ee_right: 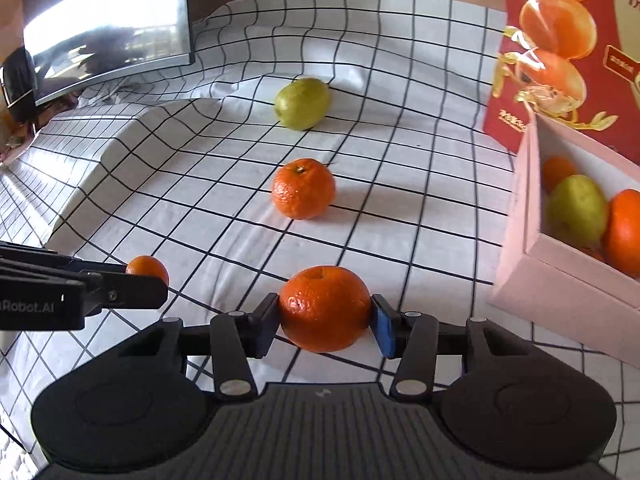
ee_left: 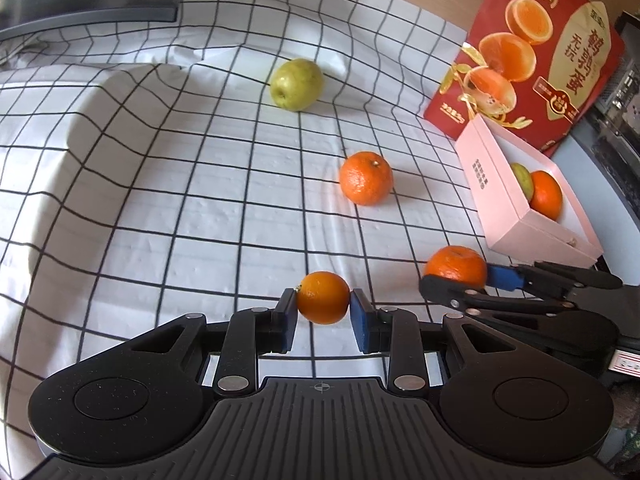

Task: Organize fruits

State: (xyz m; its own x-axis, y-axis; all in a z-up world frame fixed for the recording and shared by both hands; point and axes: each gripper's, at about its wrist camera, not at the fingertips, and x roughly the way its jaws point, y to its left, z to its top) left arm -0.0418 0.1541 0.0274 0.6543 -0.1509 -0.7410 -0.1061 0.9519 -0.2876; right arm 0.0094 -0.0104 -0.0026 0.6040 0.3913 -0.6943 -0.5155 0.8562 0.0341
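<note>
Your pink box (ee_right: 520,280) runs off the right edge of the right wrist view, cutting the orange (ee_right: 626,232) inside it. A second orange (ee_right: 558,172) hides behind the pear (ee_right: 576,210) there. The red carton (ee_right: 560,40) is cropped at the top and right. Your left gripper (ee_right: 148,280) covers most of its small orange (ee_right: 146,267).

White cloth (ee_left: 200,220) with black grid; orange mandarins (ee_left: 365,178), green pear (ee_left: 297,85), pink box (ee_left: 516,216).
</note>
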